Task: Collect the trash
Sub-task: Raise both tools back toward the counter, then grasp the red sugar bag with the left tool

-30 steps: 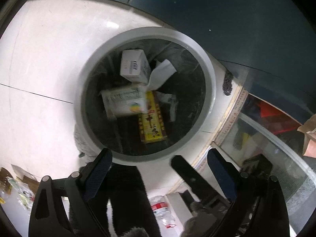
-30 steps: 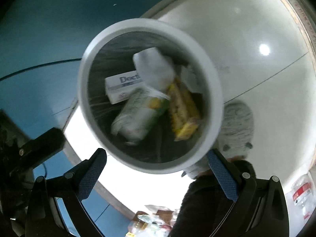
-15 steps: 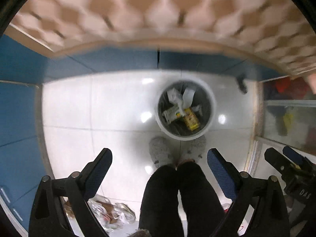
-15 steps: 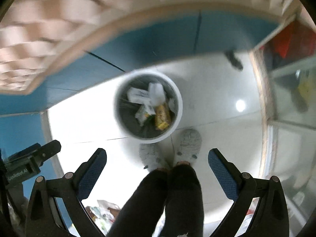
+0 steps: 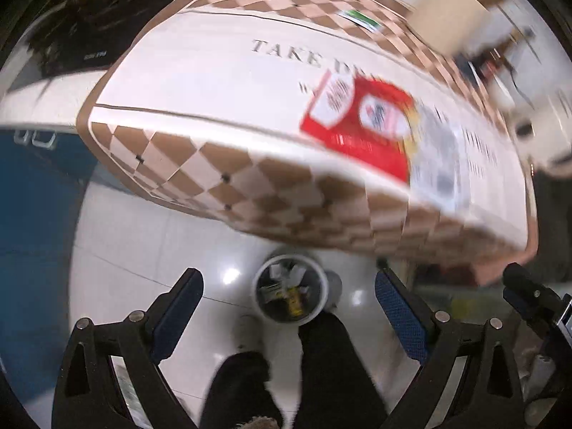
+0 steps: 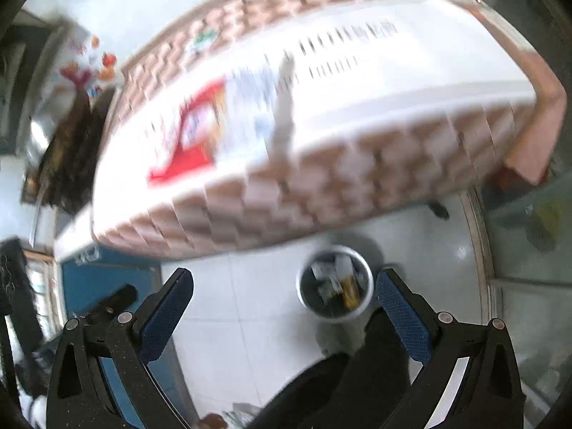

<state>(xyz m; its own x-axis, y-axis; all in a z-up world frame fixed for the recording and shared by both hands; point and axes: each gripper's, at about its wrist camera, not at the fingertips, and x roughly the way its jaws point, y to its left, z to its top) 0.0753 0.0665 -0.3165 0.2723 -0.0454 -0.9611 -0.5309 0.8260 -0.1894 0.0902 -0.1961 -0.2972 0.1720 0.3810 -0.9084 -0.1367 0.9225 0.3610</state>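
Observation:
A round grey trash bin [image 5: 323,287] [image 6: 368,295] stands on the white floor far below, holding several boxes and wrappers. My left gripper [image 5: 289,295] is open and empty, high above the bin. My right gripper [image 6: 285,295] is also open and empty, with the bin just inside its right finger. On the table [image 5: 228,82] [image 6: 411,82], covered with a white and brown checked cloth, lies a red and white packet [image 5: 361,125] [image 6: 195,136], blurred in both views. A thin grey strip [image 6: 282,107] lies beside it.
The person's dark trouser legs [image 5: 321,364] and slippers stand next to the bin. Blue cabinets [image 5: 32,207] [image 6: 103,286] line the left. A glass-fronted unit [image 6: 529,236] is at the right. The other gripper's tip [image 5: 529,296] shows at the right edge.
Both grippers have risen from close over the bin to above table height. The bin has shrunk in view, and the tabletop with the red packet has come into sight.

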